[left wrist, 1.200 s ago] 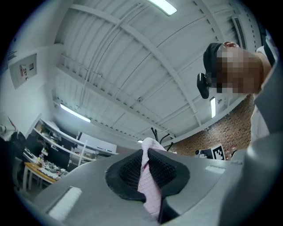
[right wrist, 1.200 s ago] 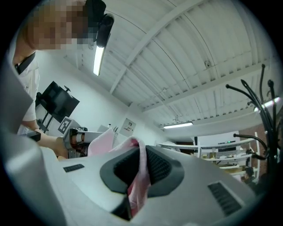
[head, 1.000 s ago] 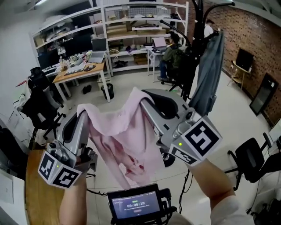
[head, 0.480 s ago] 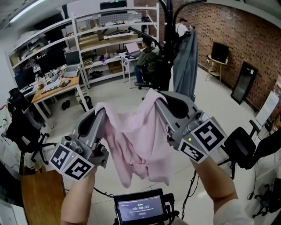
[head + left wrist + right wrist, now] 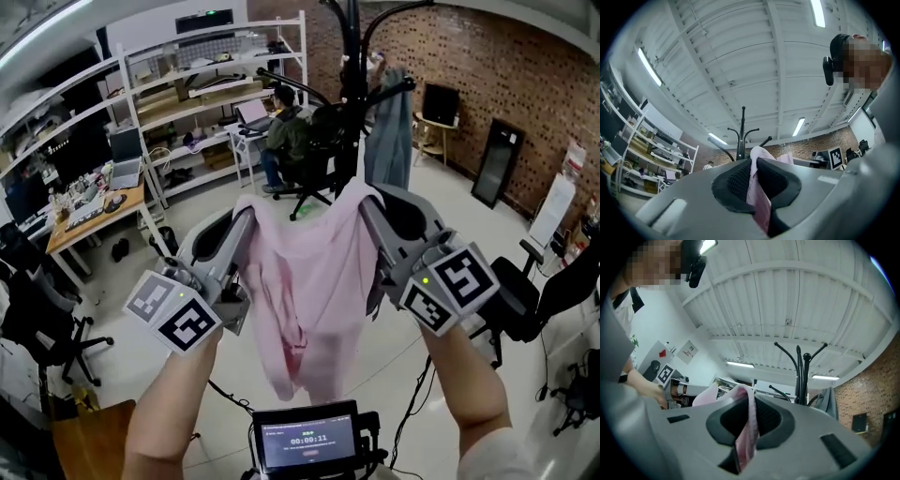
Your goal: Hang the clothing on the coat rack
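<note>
Garment, pink: held up by its top edge between the two grippers, hung slack above the floor, short of the coat rack and apart from it. Left gripper: jaws pinched on a pink fold, a grip seen plainly only in its own view. Right gripper: jaws likewise clamped on pink cloth. Grey jacket: hung on the rack. The garment's full drop is shown by the head view alone.
</note>
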`<state>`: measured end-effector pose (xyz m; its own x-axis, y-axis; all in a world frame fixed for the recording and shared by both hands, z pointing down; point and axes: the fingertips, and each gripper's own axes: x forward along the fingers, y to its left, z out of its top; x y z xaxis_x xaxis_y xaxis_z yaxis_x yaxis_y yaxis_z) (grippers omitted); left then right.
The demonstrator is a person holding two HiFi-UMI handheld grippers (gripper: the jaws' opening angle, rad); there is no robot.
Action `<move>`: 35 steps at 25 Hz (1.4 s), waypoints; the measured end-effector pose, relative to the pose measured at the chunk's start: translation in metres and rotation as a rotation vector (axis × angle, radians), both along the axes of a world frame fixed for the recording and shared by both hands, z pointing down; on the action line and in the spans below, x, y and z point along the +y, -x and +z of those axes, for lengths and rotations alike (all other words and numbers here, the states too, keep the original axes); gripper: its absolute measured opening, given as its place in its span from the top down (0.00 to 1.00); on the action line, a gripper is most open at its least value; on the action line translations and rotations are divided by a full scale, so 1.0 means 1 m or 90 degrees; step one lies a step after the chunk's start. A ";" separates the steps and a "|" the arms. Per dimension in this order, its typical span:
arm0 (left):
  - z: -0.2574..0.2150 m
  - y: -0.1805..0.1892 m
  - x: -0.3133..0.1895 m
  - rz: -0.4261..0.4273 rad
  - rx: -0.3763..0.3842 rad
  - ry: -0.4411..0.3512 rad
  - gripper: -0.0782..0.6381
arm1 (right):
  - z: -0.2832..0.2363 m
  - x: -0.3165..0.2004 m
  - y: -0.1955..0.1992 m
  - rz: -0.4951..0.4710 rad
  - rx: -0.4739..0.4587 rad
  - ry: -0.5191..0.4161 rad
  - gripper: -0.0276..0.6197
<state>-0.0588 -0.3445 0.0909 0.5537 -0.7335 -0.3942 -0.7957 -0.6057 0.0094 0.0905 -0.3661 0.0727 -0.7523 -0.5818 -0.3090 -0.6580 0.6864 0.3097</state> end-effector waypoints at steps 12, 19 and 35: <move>-0.019 -0.018 -0.074 0.048 -0.007 -0.027 0.85 | -0.009 -0.040 -0.015 0.062 0.014 -0.020 0.92; -0.042 -0.018 -0.099 0.013 -0.001 -0.052 0.85 | -0.032 -0.061 -0.020 0.035 0.025 -0.056 0.92; -0.097 0.000 -0.177 -0.025 -0.027 -0.078 0.85 | -0.062 -0.116 -0.034 0.130 -0.007 -0.100 0.92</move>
